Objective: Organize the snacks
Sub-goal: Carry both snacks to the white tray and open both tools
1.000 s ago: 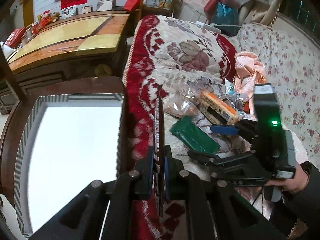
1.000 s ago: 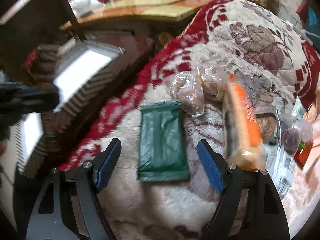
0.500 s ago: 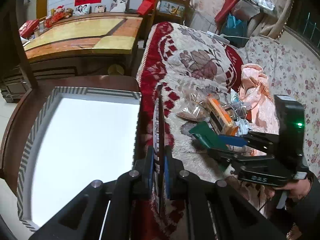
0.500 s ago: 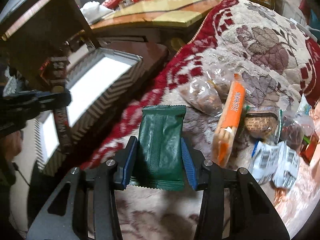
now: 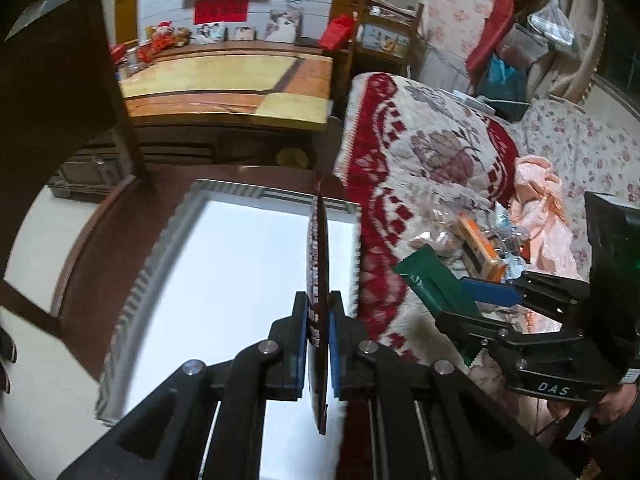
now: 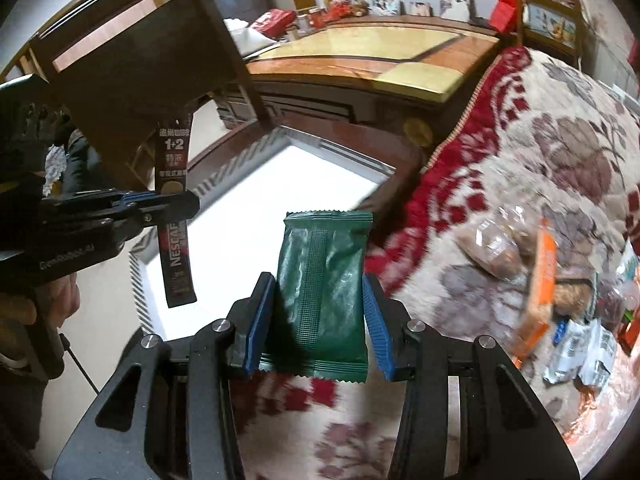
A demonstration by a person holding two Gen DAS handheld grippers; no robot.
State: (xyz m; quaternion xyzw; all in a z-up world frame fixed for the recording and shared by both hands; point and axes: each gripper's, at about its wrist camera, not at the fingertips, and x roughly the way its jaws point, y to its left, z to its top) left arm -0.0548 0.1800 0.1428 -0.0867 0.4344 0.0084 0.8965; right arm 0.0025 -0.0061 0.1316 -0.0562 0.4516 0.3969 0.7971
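- Two tools each carry one snack, and both snacks need to go to the white tray.
- Left wrist view: the left tool (image 5: 318, 344) is closed tight on a thin dark coffee stick (image 5: 318, 264). We see the stick edge-on, and its long side points away from the tool, toward the far side.
- The white tray (image 5: 160, 256) with the striped rim lies right under and to the left of this stick. So the left tool looks nearer to the tray.
- On the right in this view, the right tool (image 5: 460, 300) grips a green packet (image 5: 432, 280). It hangs over the red and white blanket (image 5: 420, 152), just right of the tray's right rim.
- Right wrist view: the right tool (image 6: 318, 316) squeezes the green packet (image 6: 324, 292) by its two long sides. The packet's long side points away from the tool, up in the picture.
- The white tray (image 6: 216, 184) lies ahead and to the left of the packet. I think the packet must go forward and left to drop in.
- At the left, the left tool (image 6: 160, 210) holds the coffee stick (image 6: 174, 216) with its long side up and down. It hangs over the tray's left part.
- More snacks, such as an orange packet (image 6: 540, 280), lie in a pile on the blanket (image 6: 560, 140) at the right, well apart from the tray.
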